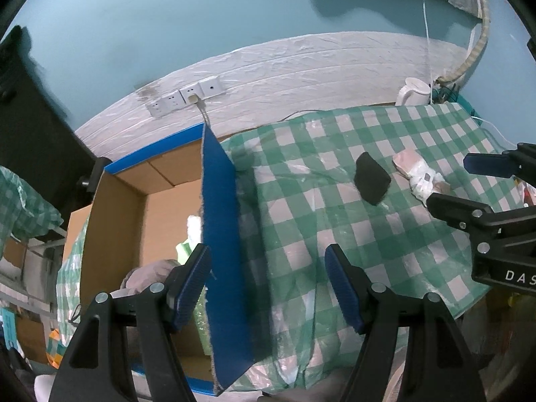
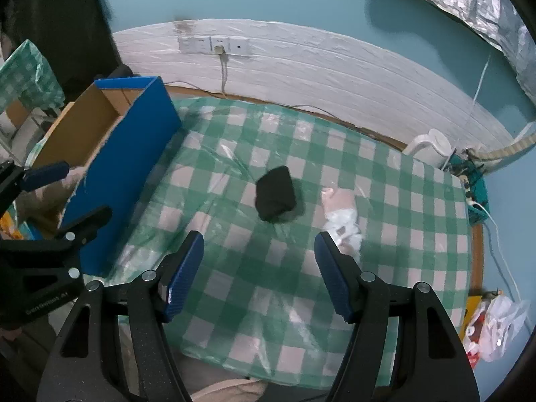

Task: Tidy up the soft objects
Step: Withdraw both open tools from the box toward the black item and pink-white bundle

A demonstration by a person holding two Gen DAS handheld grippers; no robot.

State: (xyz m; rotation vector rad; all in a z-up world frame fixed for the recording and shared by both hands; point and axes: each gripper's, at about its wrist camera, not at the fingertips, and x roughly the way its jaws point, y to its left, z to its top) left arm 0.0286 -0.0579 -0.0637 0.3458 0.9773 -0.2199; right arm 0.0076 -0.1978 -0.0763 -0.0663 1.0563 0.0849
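Clutter first: white kettle (image 2: 432, 149) at the far right corner of the desk (image 2: 254, 301), tangle of cables and a power strip just beside it, wall sockets (image 2: 214, 44) behind with one plug in. Red-and-white plastic bag (image 2: 495, 331) sits off the desk's right edge. Green-checked cloth under clear plastic covers the desk.

Blue-sided cardboard box (image 2: 127, 167) stands at the desk's left edge, open top, brown inside. Its blue wall (image 1: 222, 251) rises between the left gripper (image 1: 268, 291) and the box interior; pale and light-green soft items (image 1: 187, 248) already lie in there.

Task items: black soft block (image 2: 276, 194), squarish, matte, lying flat mid-desk. Pink-and-white crumpled soft bundle (image 2: 341, 214) just right of it, near but apart.

Right gripper (image 2: 259, 274) hangs over the desk near both items, jaws apart, nothing between them; its right finger overlaps the bundle's near end in the right wrist view, contact unclear. Left gripper jaws also apart, empty, straddling the box wall's near edge.
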